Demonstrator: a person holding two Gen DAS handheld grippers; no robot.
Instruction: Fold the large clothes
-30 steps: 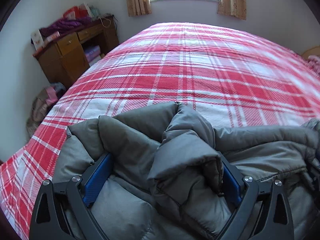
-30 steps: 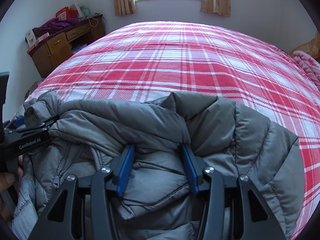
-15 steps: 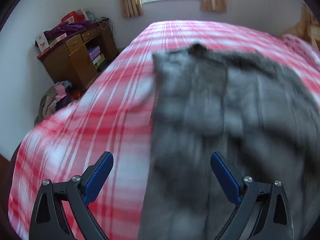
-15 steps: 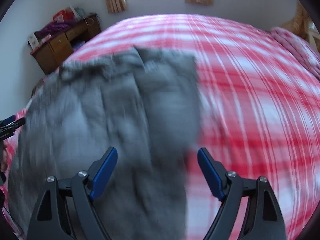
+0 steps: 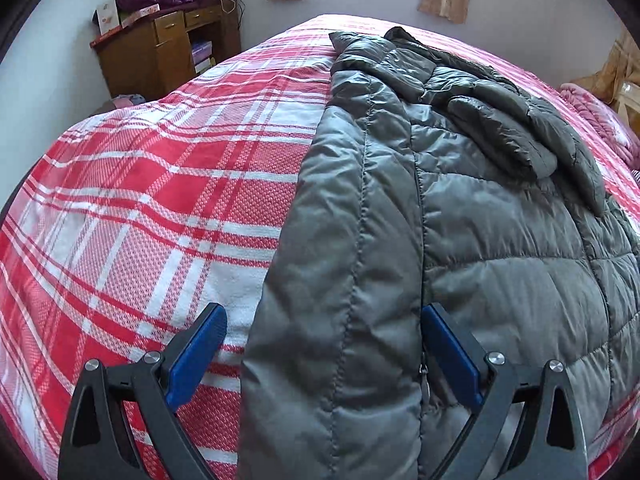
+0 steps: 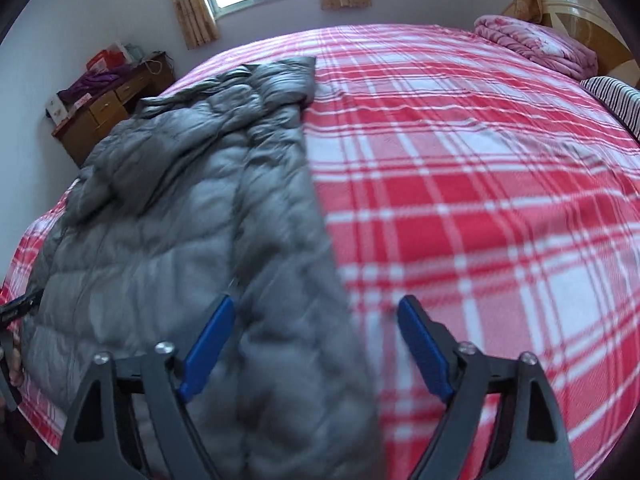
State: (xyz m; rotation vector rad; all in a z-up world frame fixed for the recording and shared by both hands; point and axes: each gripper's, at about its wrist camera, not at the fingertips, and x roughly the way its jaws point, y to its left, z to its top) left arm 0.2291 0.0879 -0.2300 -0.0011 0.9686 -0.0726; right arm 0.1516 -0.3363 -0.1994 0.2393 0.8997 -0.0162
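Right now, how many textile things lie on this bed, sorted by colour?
Grey: 1, the puffer jacket
Red plaid: 1, the bedspread
Pink: 1, the folded blanket
Striped black and white: 1, the pillow
Total: 4

grey quilted puffer jacket [image 5: 460,208], spread lengthwise, flat on the plaid bed

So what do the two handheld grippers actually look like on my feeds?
Both match: the left gripper and right gripper each have two black, triangular cut-out finger frames with silver round bolts, tipped by flat blue pads. No cables, sleeves or markings show.
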